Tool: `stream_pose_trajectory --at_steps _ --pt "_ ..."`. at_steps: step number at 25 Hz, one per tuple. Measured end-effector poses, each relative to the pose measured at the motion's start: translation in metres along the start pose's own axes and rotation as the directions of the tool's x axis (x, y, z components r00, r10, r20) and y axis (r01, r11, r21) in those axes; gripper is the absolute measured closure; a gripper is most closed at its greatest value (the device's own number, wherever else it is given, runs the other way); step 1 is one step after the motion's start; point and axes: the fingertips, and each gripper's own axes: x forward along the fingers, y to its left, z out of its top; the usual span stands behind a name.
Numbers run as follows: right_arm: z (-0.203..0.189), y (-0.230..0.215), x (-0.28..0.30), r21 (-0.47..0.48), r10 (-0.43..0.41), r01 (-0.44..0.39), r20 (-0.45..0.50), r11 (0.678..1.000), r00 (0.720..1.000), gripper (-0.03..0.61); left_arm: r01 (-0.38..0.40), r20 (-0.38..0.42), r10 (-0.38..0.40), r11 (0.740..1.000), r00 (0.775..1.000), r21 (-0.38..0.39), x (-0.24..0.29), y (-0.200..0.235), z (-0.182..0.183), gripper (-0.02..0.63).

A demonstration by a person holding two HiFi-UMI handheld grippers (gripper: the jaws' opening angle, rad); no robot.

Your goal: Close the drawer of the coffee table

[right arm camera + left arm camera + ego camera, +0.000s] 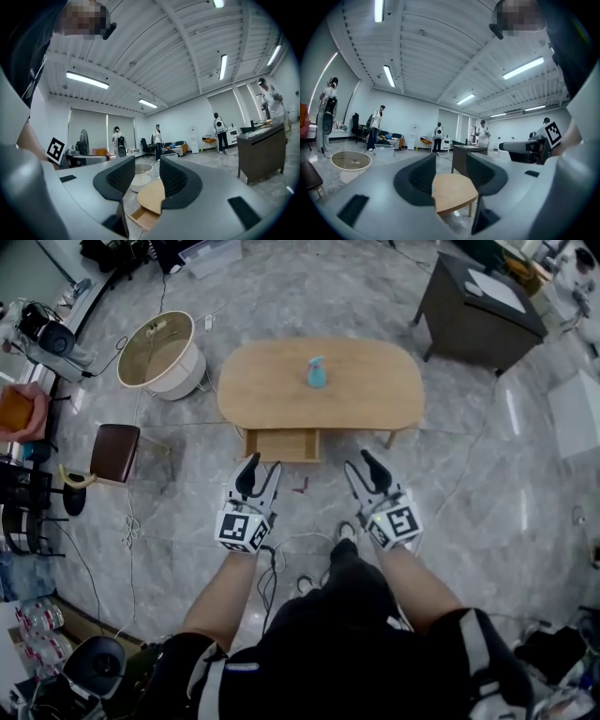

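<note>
Grey marble floor (469, 521) all round in a big open room. Ahead of both pairs of jaws stands the coffee table (356, 404), an oval of smooth pale wood. A small blue bottle (316, 373) stands upright near the middle of the tabletop. The drawer (281, 444), a shallow wooden box, hangs pulled out from the near edge. It lies beyond the left gripper (263, 465), clear of its tips. The right gripper (358, 462) floats alongside. Both pairs of jaws stand spread, black ribbed pads with only air between. Out left of the left jaws sit a round white tub (164, 357) and a brown padded stool (115, 452). Far beyond the right jaws stands a dark desk (478, 315). The gripper views add a ribbed white ceiling, strip lights and people by the far walls. Only the right gripper view looks into the open drawer, below its jaws. The left gripper view frames just the tabletop's rounded end.
</note>
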Motion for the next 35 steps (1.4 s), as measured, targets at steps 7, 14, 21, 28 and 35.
stream_pose_trajectory --at_steps 7,14,21,28,35 --pt "0.038 -0.022 0.036 -0.006 0.072 -0.072 0.010 0.997 0.997 0.416 0.020 0.017 -0.021 0.999 1.000 0.029 0.040 -0.004 0.042 0.411" --pt "0.067 -0.045 0.054 -0.003 0.112 -0.112 0.026 0.994 0.993 0.416 -0.013 0.048 0.012 1.000 0.999 0.019 0.066 0.000 0.066 0.411" --pt "0.052 -0.025 0.062 0.008 0.046 -0.046 0.040 0.999 0.998 0.416 0.048 0.037 -0.048 0.999 0.998 0.020 0.058 0.012 0.054 0.411" --pt "0.047 0.025 0.073 -0.009 -0.030 0.030 0.063 1.000 0.998 0.416 0.119 0.039 -0.121 0.992 0.992 0.042 0.026 0.043 0.064 0.413" --pt "0.015 0.070 0.072 -0.037 -0.082 0.085 0.069 0.996 0.994 0.416 0.157 0.031 -0.158 0.986 0.987 0.055 -0.007 0.066 0.036 0.422"
